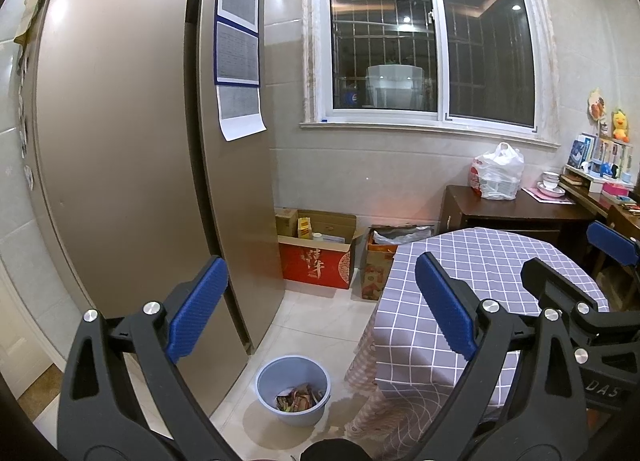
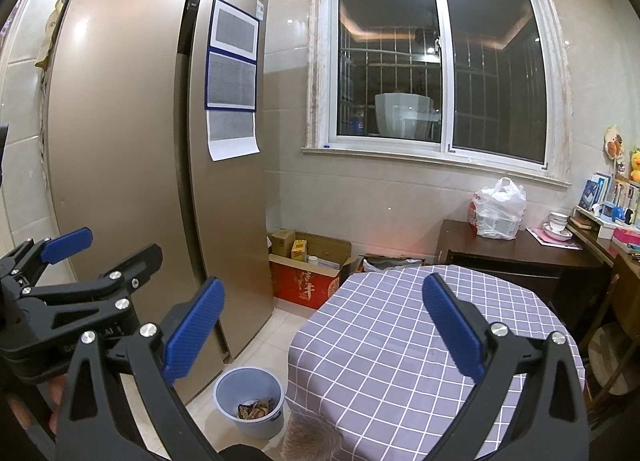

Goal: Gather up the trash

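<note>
1. The pale blue bin (image 1: 294, 389) holds crumpled brownish wrappers (image 1: 298, 399).
2. It stands on the floor between the fridge (image 1: 120, 141) and the checked tablecloth's (image 2: 400, 341) left edge.
3. The left gripper (image 1: 320, 309) and right gripper (image 2: 324, 329) are both spread wide and empty, above the bin.

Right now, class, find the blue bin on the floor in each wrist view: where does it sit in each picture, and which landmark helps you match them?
Left wrist: the bin sits at bottom centre, between the fridge and the table, framed by the left tool's open fingers.
Right wrist: the bin is at bottom, left of centre, beside the table's edge.
Shared landmark: the red box against the wall behind it.
</note>
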The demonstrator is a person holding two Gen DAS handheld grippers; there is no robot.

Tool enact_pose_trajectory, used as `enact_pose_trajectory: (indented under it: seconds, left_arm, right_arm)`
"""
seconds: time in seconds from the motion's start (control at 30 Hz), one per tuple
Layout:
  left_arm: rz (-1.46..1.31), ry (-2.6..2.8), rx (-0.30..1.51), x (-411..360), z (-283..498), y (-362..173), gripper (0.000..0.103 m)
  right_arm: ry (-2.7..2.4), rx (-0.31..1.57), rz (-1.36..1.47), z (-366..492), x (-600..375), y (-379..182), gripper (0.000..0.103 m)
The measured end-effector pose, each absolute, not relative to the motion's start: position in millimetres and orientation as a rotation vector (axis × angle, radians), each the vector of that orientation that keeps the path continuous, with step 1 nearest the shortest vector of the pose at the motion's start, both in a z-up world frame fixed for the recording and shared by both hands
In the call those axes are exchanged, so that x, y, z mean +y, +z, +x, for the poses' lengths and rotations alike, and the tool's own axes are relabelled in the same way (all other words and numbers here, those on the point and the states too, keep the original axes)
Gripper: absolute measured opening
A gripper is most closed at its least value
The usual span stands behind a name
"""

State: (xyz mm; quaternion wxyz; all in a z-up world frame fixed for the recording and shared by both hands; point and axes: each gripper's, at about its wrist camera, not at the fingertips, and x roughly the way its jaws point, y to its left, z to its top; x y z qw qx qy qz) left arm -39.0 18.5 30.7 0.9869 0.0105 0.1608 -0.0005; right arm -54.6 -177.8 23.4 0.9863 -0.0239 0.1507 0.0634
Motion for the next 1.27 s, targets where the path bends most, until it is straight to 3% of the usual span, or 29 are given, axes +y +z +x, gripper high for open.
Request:
enact_pose_trajectory:
  seconds: [0.77, 1.27]
  left_arm:
    - [0.031, 0.008, 0.350, 19.5, -46.4, 33.2, 0.093]
    - [0.088, -0.022, 0.444, -19.3, -4.0, 21.9, 0.093]
  right_arm:
    - [0.146, 0.333, -0.034, -45.0, -186.3, 21.8, 0.097]
    - [0.147, 0.410, 0.025, -6.6, -228.0, -6.2, 0.097]
